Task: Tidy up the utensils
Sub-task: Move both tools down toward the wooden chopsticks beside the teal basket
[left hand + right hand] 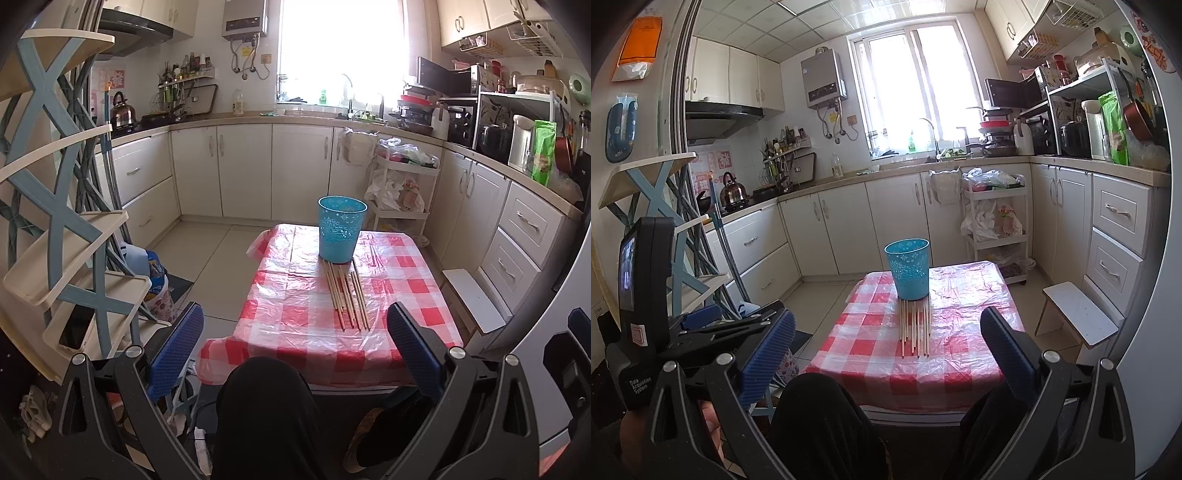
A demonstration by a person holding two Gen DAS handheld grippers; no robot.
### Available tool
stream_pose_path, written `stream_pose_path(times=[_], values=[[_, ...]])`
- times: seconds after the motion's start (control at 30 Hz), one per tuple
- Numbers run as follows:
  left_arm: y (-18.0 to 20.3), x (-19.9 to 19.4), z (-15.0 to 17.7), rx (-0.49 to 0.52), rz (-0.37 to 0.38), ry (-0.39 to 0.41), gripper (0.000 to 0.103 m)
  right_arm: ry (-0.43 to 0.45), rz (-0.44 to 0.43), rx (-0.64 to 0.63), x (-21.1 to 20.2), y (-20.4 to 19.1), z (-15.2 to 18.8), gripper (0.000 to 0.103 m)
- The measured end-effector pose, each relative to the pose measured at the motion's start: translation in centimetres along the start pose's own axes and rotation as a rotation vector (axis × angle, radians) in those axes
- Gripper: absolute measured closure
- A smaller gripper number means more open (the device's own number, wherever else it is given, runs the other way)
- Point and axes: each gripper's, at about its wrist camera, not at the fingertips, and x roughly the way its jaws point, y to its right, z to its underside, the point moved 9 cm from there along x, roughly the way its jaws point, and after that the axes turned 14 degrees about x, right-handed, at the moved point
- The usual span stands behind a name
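Note:
Several wooden chopsticks (347, 293) lie side by side on a small table with a red-checked plastic cloth (295, 325), just in front of an upright blue plastic cup (340, 229). They also show in the right wrist view: chopsticks (915, 328), cup (908, 267), table (868, 339). My left gripper (295, 350) is open and empty, held back from the table's near edge. My right gripper (888, 354) is open and empty too, also short of the table. The left gripper's body (646, 295) shows at the left of the right wrist view.
My knees (266, 406) are under the table's near edge. A blue and cream shelf rack (66, 221) stands at left. A white step stool (1078, 314) and white cabinets (1119, 236) are at right. A white trolley with bags (402, 192) stands behind the table.

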Motion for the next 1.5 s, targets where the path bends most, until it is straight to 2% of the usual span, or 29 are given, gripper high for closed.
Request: stream_pose_path(times=[0.23,0.5,1.03,1.27,1.43,1.5], values=[[0.3,4.2,0.0,0.004,0.024,-0.049,0.008,-0.044,0.030,0.016,3.9,1.3,0.1,0.007],[0.2,10.3,-0.6,0.025,0.013,-0.113,0.008,-0.106,0.051,0.037,10.3,2.9,0.4,0.007],[-0.7,21.2,-1.6,-0.015,-0.001,-0.194,0.008,-0.224,0.094,0.026,21.7,4.7,1.1,0.007],[0.7,28.1,-1.2,-0.010,0.033,-0.257,0.008,-0.257,0.146,0.023,27.5,8.3,2.0,0.007],[1.3,34.0,-0.7,-0.029,0.034,-0.315,0.008,-0.343,0.164,0.032,33.8,11.6,3.8,0.007],[1.8,36.1,-0.6,-0.019,0.030,-0.333,0.008,-0.373,0.175,0.052,36.1,13.0,4.4,0.013]])
